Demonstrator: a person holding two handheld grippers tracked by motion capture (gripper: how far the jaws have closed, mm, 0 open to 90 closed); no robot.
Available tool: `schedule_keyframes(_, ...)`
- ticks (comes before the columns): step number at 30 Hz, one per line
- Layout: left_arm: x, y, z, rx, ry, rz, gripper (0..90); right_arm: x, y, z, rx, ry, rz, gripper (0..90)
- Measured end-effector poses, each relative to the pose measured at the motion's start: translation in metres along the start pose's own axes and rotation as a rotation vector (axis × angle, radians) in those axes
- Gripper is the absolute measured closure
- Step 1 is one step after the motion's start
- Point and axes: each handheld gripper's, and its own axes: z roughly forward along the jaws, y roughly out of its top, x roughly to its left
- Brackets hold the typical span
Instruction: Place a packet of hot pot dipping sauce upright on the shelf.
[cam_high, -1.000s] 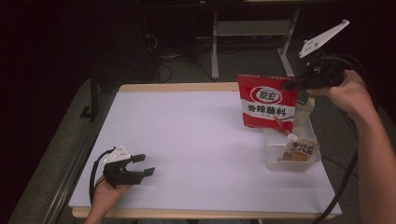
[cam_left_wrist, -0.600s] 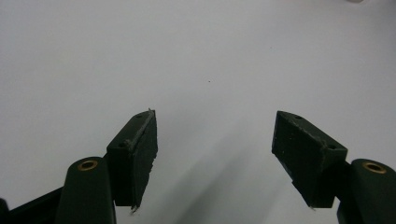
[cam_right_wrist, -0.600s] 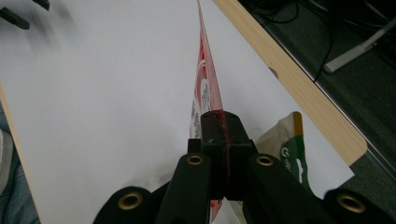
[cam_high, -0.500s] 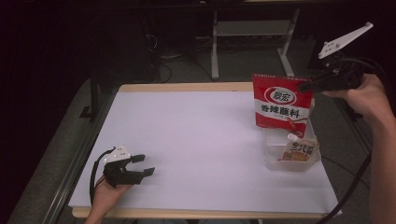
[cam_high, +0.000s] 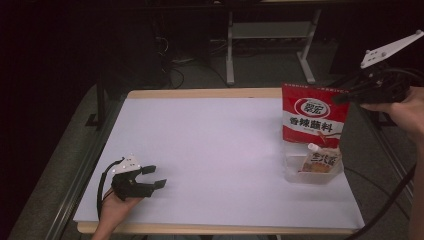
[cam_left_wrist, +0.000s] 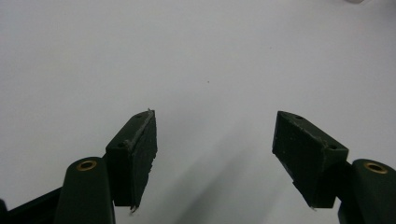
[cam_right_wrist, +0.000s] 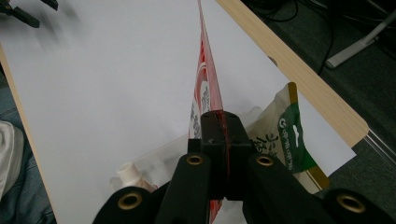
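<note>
While right gripper (cam_high: 345, 96) pinches only top edge of red sauce packet (cam_high: 313, 120), packet hangs free above clear tray (cam_high: 314, 175) at bench (cam_high: 210, 150) right side; risk: thin film slips from jaws, or swinging lower edge snags spouted pouch (cam_high: 320, 161) in tray. Right jaws fully closed on packet rim. Left gripper (cam_high: 150, 177) rests near bench front-left, jaws wide apart, nothing between.

White table top (cam_high: 210, 150) — metal stand (cam_high: 270, 45); floor cables (cam_high: 172, 62)
</note>
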Motion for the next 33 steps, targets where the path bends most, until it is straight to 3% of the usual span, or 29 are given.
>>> schedule_keyframes(8, 0.000, 0.000, 0.002, 0.002, -0.001, 0.006, 30.5, -0.002, -0.011, -0.003, -0.002, -0.006, 0.011, 89.5)
schedule_keyframes(14, -0.001, 0.000, 0.003, 0.000, -0.003, 0.001, 30.5, -0.006, -0.017, 0.008, -0.005, 0.013, 0.021, 89.5)
schedule_keyframes(15, -0.001, 0.001, 0.003, 0.005, -0.003, 0.002, 30.5, -0.008, -0.020, 0.011, -0.032, 0.021, 0.027, 89.5)
schedule_keyframes(19, -0.001, 0.000, 0.003, 0.008, -0.003, 0.006, 30.5, -0.010, -0.024, 0.012, -0.056, 0.032, 0.033, 89.5)
schedule_keyframes(33, 0.001, 0.000, 0.003, 0.003, -0.008, -0.002, 30.6, -0.004, -0.011, 0.017, -0.058, 0.029, -0.005, 89.5)
